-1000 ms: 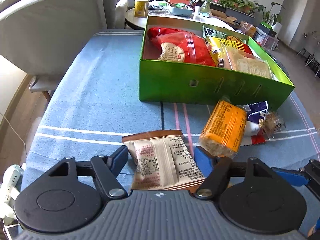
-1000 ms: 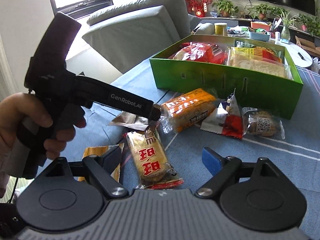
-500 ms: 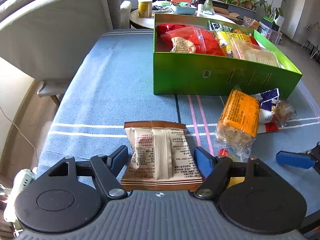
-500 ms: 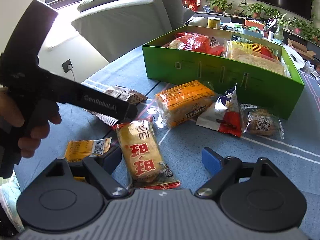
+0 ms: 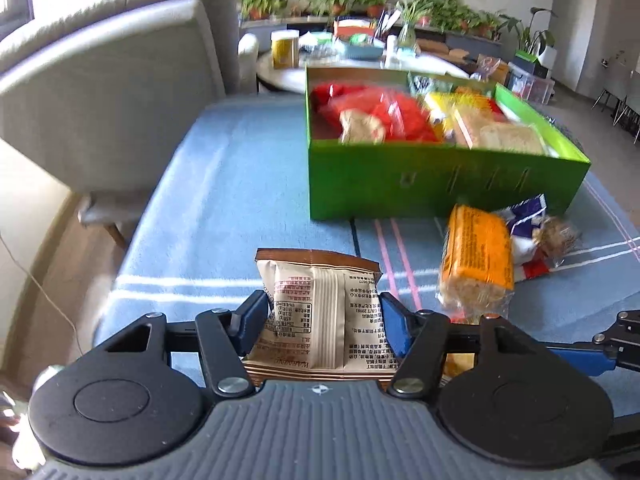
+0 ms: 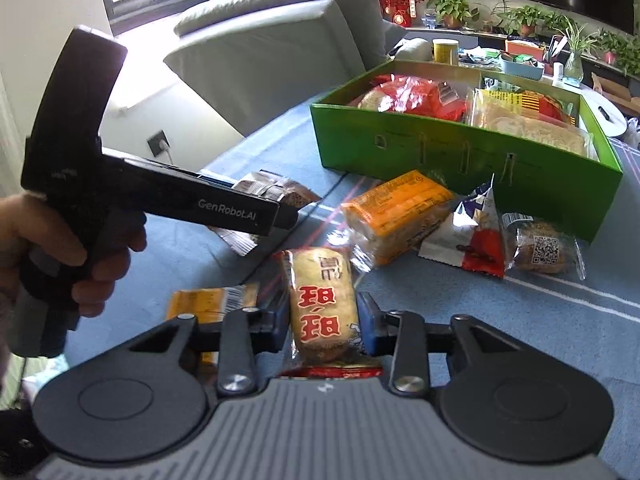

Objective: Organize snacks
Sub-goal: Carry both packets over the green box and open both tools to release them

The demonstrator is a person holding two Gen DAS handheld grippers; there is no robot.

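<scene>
My left gripper [image 5: 322, 320] is shut on a brown and white snack packet [image 5: 320, 312], which also shows in the right wrist view [image 6: 276, 194] beside the left tool. My right gripper [image 6: 324, 330] is shut on a rice cracker packet with red characters [image 6: 320, 304]. The green box [image 5: 440, 184] stands ahead on the blue cloth, holding red and yellow snack bags; it also shows in the right wrist view [image 6: 440, 148]. An orange packet [image 5: 476, 256], a blue-white-red wrapper [image 6: 468, 240] and a round cookie packet [image 6: 540, 248] lie in front of the box.
A small orange packet [image 6: 208, 302] lies by my right gripper's left finger. A grey sofa [image 5: 112, 92] stands left of the table. A round side table [image 5: 340, 60] with a yellow tin and plants sits behind the box. The table edge drops off at left.
Both grippers have closed: the left onto the brown and white packet, the right onto the rice cracker packet. The left view has tilted up a little.
</scene>
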